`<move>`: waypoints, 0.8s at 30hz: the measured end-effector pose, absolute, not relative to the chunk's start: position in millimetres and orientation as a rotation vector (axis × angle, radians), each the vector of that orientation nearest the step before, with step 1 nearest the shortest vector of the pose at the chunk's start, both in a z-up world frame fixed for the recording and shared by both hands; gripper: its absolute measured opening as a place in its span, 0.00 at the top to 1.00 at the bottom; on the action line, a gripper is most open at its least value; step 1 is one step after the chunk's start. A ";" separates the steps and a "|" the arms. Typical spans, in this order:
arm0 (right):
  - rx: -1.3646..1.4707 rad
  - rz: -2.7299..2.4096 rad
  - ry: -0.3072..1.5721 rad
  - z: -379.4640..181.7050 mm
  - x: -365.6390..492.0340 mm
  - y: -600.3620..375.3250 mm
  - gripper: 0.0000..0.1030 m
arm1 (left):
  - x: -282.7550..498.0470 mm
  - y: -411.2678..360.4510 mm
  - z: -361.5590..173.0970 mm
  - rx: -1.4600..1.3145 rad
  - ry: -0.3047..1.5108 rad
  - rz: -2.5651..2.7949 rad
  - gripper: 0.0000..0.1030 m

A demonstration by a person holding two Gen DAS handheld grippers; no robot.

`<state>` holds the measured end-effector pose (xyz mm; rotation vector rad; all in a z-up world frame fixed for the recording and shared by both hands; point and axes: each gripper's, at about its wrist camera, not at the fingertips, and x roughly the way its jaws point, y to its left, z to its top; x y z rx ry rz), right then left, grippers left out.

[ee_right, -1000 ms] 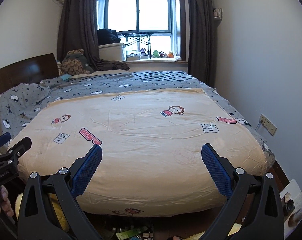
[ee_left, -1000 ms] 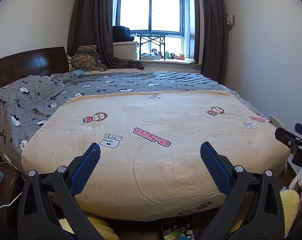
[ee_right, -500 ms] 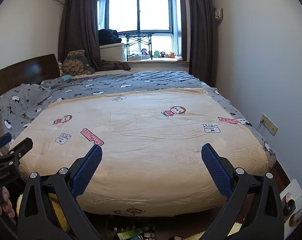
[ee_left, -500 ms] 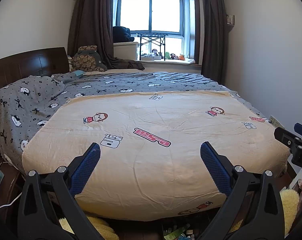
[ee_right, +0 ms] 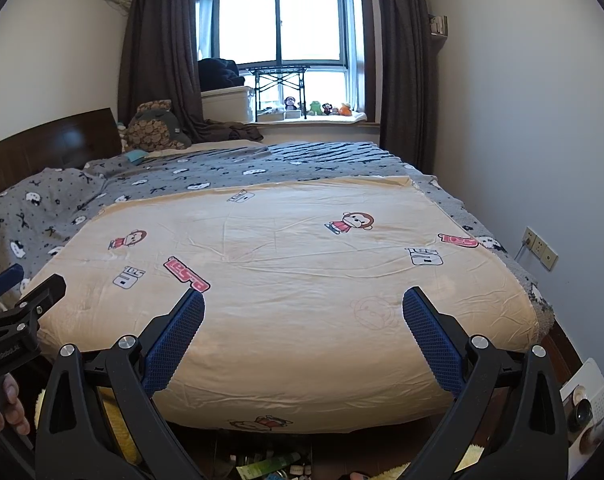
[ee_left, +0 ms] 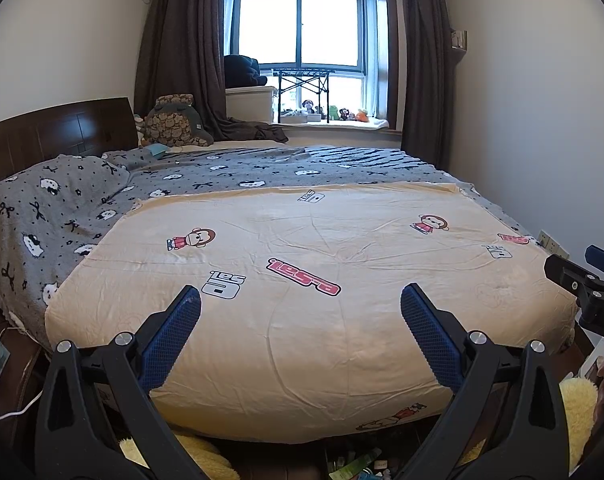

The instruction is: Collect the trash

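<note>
Ahead, both tools held side by side above the foot of the bed [ee_left: 302, 340], left tool [ee_left: 300, 302] wide and empty, right tool [ee_right: 303, 304] wide and empty, trash [ee_right: 267, 468] on the floor below the bed's edge.

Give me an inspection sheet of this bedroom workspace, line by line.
Surface: cream cartoon-print quilt over grey patterned blanket; no trash on top.
Job's things: small litter pile with green wrapper on floor at the bed's foot.
Clutter: plush toys on windowsill; brown cushion by headboard.
Grippers: left gripper and right gripper, both open, empty.
Cables: white cable on the left, beside the bed.
Surroundings: window, dark curtains, wall socket.
</note>
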<state>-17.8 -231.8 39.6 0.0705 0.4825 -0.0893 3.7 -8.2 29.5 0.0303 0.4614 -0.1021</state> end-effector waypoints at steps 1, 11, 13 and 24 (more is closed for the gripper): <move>0.071 -0.090 0.482 39.6 -17.7 -231.6 0.03 | 3.7 -8.2 29.5 0.031 0.461 -0.101 0.08; 0.072 -0.091 0.482 39.5 -17.2 -230.4 0.03 | 3.8 -8.4 30.4 0.031 0.459 -0.101 0.08; 0.073 -0.091 0.484 39.5 -17.1 -229.9 0.03 | 4.4 -8.1 31.1 0.031 0.459 -0.102 0.08; 0.072 -0.091 0.484 39.6 -17.0 -230.7 0.03 | 4.3 -8.4 30.9 0.031 0.459 -0.101 0.08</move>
